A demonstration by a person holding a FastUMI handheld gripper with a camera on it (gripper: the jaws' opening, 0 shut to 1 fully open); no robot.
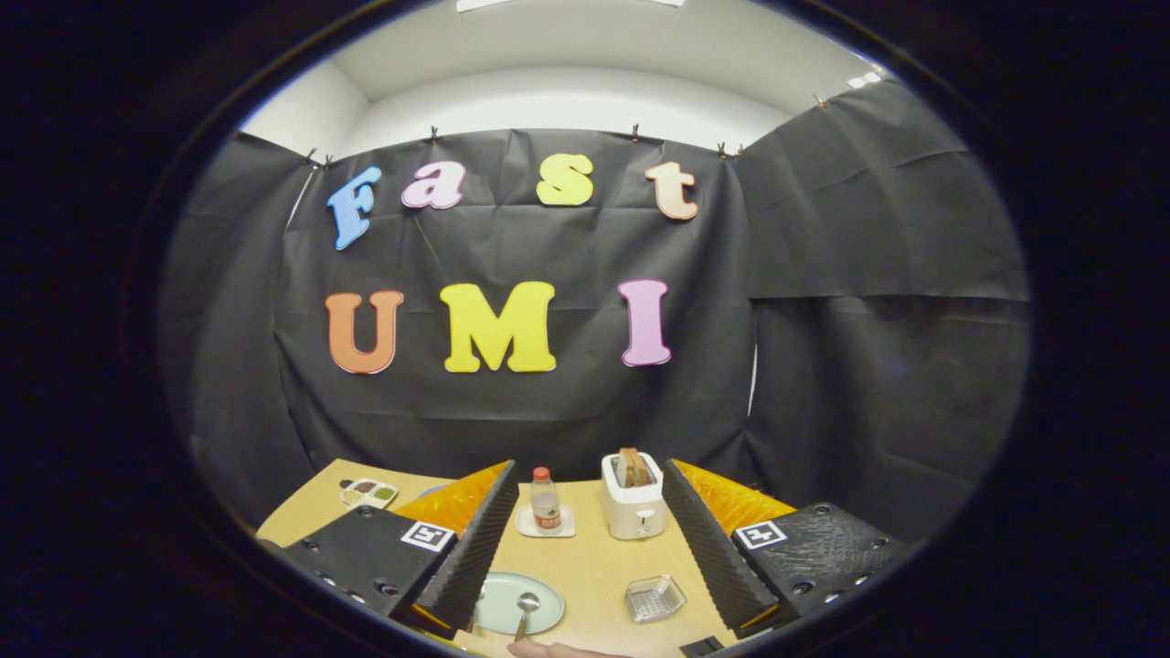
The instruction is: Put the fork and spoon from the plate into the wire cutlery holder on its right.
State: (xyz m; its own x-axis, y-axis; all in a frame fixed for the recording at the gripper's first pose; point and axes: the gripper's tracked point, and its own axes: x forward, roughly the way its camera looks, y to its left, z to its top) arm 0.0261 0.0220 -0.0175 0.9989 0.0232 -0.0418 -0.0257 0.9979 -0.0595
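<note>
A pale green plate [501,596] lies on the wooden table [594,567], beside my left finger [475,548]. A metal spoon [526,610] rests on the plate, its bowl pointing away from me. To the right of the plate, a small wire cutlery holder [654,599] sits close to my right finger [708,548]. My gripper [585,530] is held high above the table, open, with nothing between its fingers. The plate, spoon and holder all lie below the gap between the fingers. I cannot make out a fork.
A white toaster [632,498] with bread in its slots stands at the back of the table. Left of it a small bottle [546,500] stands on a white saucer. A tray of food [368,493] lies at the far left. Black cloth walls surround the table.
</note>
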